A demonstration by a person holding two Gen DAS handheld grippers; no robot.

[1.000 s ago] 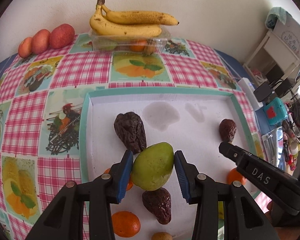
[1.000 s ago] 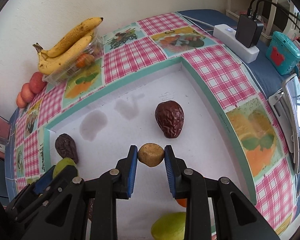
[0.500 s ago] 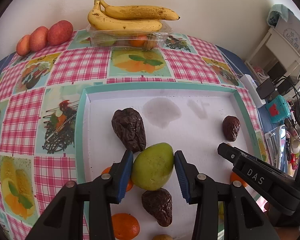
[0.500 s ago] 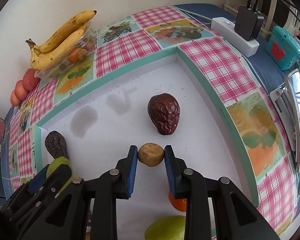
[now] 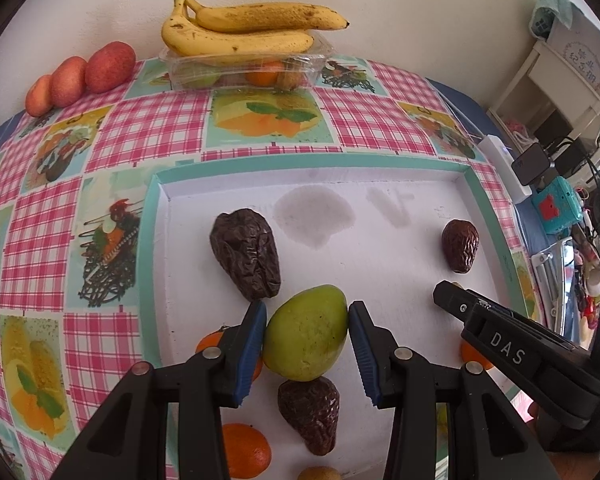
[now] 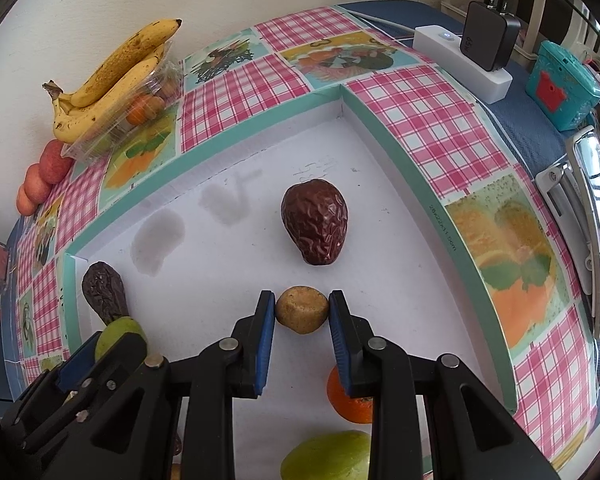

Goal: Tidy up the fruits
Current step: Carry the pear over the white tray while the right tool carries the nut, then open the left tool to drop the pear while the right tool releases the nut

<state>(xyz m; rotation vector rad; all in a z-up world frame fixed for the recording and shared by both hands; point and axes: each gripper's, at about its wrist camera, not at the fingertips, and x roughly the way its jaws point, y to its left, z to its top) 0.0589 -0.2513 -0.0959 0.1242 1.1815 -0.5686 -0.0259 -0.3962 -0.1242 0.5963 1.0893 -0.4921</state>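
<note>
presently, the left gripper (image 5: 307,334) is clamped on a green fruit (image 5: 306,332), both blue pads pressed against its sides, above the white floor of the teal-rimmed tray (image 5: 312,166). a wrinkled dark fruit (image 5: 246,252) lies just beyond it to the left, another dark wrinkled fruit (image 5: 310,412) just below it, and oranges (image 5: 244,450) lie on the tray near the bottom of the view. the right gripper (image 6: 302,308) is closed on a small brown fruit (image 6: 302,308), pads touching both sides, over the tray's right half; a reddish-brown wrinkled fruit (image 6: 315,228) sits just ahead of it, apart from the pads. an orange (image 6: 348,400) and a second green fruit (image 6: 328,456) lie beneath the right gripper. outward, on the checked tablecloth (image 5: 112,136) by the wall, bananas (image 5: 240,32) rest atop a clear plastic container (image 5: 244,70) with fruit inside, and three red fruits (image 5: 80,76) stand in a row to its left.
</note>
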